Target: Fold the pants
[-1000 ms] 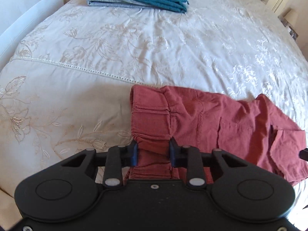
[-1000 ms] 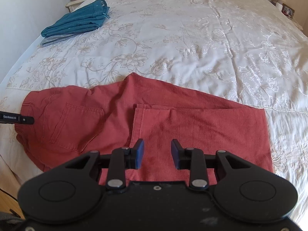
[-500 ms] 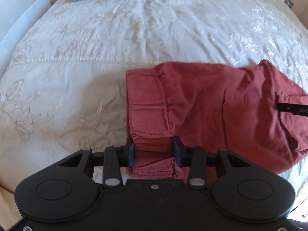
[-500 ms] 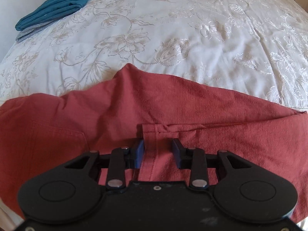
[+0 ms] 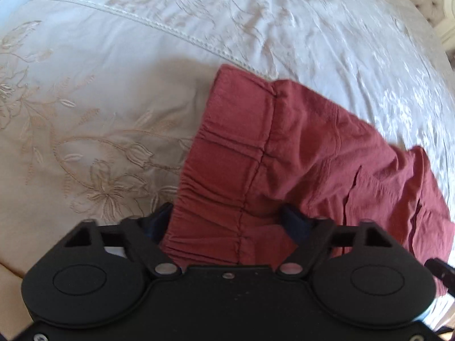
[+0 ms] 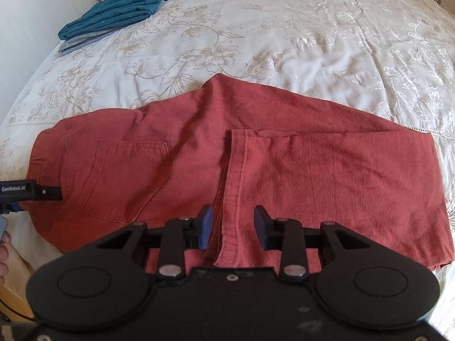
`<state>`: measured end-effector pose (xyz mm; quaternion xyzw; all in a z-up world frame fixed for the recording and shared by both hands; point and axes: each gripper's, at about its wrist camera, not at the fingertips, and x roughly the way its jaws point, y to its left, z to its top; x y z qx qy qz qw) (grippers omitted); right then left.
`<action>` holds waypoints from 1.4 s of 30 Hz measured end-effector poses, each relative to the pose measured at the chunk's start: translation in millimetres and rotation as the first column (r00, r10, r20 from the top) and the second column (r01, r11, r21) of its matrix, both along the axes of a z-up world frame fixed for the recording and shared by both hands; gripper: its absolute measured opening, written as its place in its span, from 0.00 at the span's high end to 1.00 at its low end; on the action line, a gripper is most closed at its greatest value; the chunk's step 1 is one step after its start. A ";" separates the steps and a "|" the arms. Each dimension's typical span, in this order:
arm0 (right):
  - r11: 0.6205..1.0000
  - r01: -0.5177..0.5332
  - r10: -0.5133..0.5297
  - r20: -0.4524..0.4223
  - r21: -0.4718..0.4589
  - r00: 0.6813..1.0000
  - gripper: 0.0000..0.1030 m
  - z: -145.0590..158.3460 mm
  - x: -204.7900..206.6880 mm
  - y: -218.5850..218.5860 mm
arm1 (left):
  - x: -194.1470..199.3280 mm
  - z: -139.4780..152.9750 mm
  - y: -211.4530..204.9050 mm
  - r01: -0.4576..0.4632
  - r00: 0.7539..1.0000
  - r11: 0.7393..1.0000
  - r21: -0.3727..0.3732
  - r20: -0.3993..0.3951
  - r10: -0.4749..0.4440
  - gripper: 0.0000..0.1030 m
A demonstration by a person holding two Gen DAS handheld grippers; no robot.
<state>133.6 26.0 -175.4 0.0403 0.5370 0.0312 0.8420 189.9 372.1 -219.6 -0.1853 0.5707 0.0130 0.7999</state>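
Together, the two wrist views showed the red pants (image 6: 256,153) lying on the bed (image 6: 284,28), folded lengthwise, with the leg portion doubled back so that its hem ran across the middle of the garment. My left gripper (image 5: 230,218) sat low at the waistband end, tilted down toward the cloth; its jaws stood wide apart, one at each side of the gathered elastic waistband (image 5: 227,170), which lay loose between them, gripped by neither. Half a second earlier those jaws had been much closer together around the same band, so the spread was new. My right gripper (image 6: 233,224) hovered level over the near edge of the folded leg, jaws apart, with the stitched hem (image 6: 236,182) passing between them and touching neither finger that I could make out. Compared with the frame before, the right camera had drawn back: more of the garment was in sight, including the back pocket (image 6: 130,179) and the left tool's black tip at the far left edge. The left view had swung as well, and the waistband now ran diagonally across it. A stack of folded teal clothes (image 6: 113,17) lay near the far left corner of the bed, well apart from the pants.
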 end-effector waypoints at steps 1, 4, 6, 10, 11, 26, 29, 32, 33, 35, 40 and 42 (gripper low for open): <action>1.000 -0.008 0.008 0.009 -0.008 1.000 0.66 1.5 0.3 0.3 | 0.5 5.4 3.3 -0.001 1.000 0.999 -0.044 0.018 0.002 0.58; 1.000 -0.011 0.012 0.046 -0.020 0.999 0.66 9.5 4.2 0.9 | -1.8 31.2 4.9 -0.006 0.997 0.997 -0.072 0.081 0.012 0.67; 1.000 -0.015 0.017 0.075 -0.028 0.997 0.66 12.0 10.0 1.9 | -2.9 51.0 -0.6 0.020 0.992 0.998 -0.053 0.128 -0.013 0.67; 0.997 -0.066 0.067 0.046 -0.031 0.997 0.66 -6.7 27.0 11.1 | -8.4 80.6 -13.0 0.046 0.979 0.998 -0.045 0.203 -0.036 0.68; 0.997 -0.074 0.074 -0.015 -0.018 0.997 0.66 -21.7 32.5 13.1 | -10.6 86.8 -17.3 0.052 0.975 0.998 -0.034 0.217 -0.043 0.68; 0.960 -0.281 0.281 0.009 0.010 0.960 0.66 -21.6 6.0 -0.3 | -38.9 181.4 -137.9 0.129 0.897 0.978 0.166 0.401 -0.186 0.69; 0.918 -0.395 0.396 -0.025 0.033 0.918 0.65 -24.6 -24.1 -1.0 | -44.0 192.7 -178.7 0.178 0.877 0.964 0.197 0.412 -0.247 0.69; 0.888 -0.458 0.458 0.023 0.036 0.889 0.68 -12.9 -45.1 -21.9 | -47.8 197.1 -227.5 0.233 0.857 0.949 0.212 0.417 -0.304 0.72; 0.901 -0.426 0.425 0.027 0.080 0.905 0.68 -7.4 -46.6 -38.6 | -48.2 196.8 -242.7 0.257 0.850 0.945 0.202 0.418 -0.320 0.73; 0.929 -0.343 0.342 0.031 0.136 0.939 0.68 1.0 -48.9 -73.1 | -51.4 193.2 -280.2 0.304 0.832 0.935 0.181 0.427 -0.353 0.73; 0.984 -0.146 0.146 0.006 0.103 0.989 0.67 6.5 -66.4 -166.3 | -51.2 155.0 -379.8 0.465 0.814 0.885 0.028 0.378 -0.440 0.81; 0.992 -0.090 0.092 -0.011 0.088 0.996 0.67 4.1 -71.2 -196.2 | -55.1 141.5 -407.6 0.508 0.803 0.860 0.040 0.338 -0.490 0.80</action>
